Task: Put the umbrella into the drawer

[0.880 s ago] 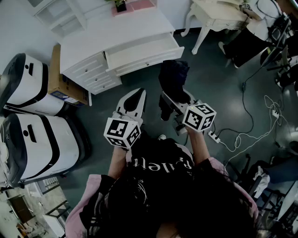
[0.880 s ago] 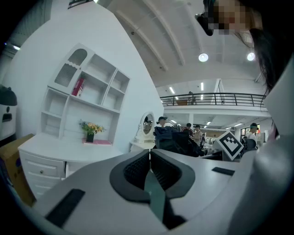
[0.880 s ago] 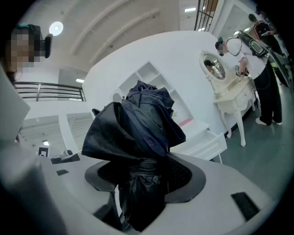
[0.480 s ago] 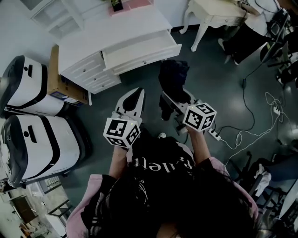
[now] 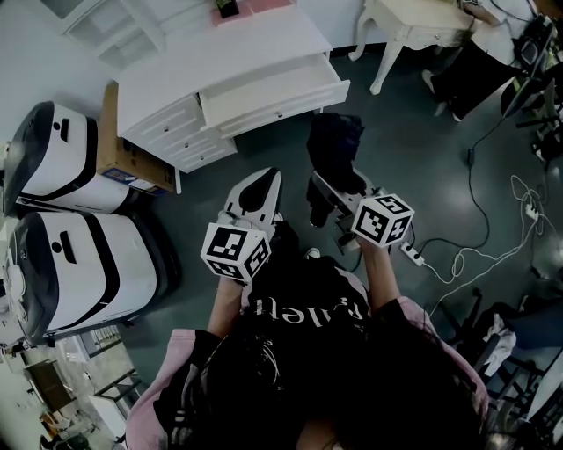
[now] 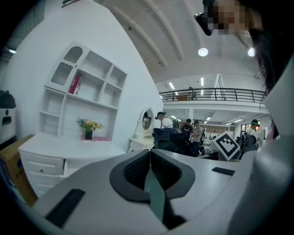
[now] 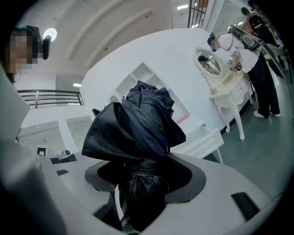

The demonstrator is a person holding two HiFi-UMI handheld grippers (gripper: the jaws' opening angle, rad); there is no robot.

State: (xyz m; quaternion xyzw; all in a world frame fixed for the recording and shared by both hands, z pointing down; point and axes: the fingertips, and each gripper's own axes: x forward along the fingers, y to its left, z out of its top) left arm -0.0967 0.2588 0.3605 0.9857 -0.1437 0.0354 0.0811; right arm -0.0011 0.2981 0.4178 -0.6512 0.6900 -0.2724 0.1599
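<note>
A folded dark navy umbrella [image 5: 334,145] [image 7: 142,124] sticks forward out of my right gripper [image 5: 327,192] [image 7: 144,172], whose jaws are shut on its bundled lower part. It hangs above the grey floor, a short way in front of the white desk [image 5: 176,66]. The desk's wide middle drawer [image 5: 273,92] [image 7: 202,140] stands pulled out. My left gripper [image 5: 255,189] [image 6: 149,167] is level beside the right one, shut and empty. In the left gripper view the umbrella [image 6: 170,140] shows to the right, past the pads.
Two white-and-black machines [image 5: 53,167] and a cardboard box [image 5: 127,154] stand left of the desk. A power strip with cables [image 5: 413,255] lies on the floor at right. A white dressing table [image 5: 413,26] and people are at the far right. A plant pot [image 5: 227,9] sits on the desk.
Both grippers hold the same pose and the umbrella stays gripped. Only the head view has shifted a little, so the desk sits slightly further right in the picture.
</note>
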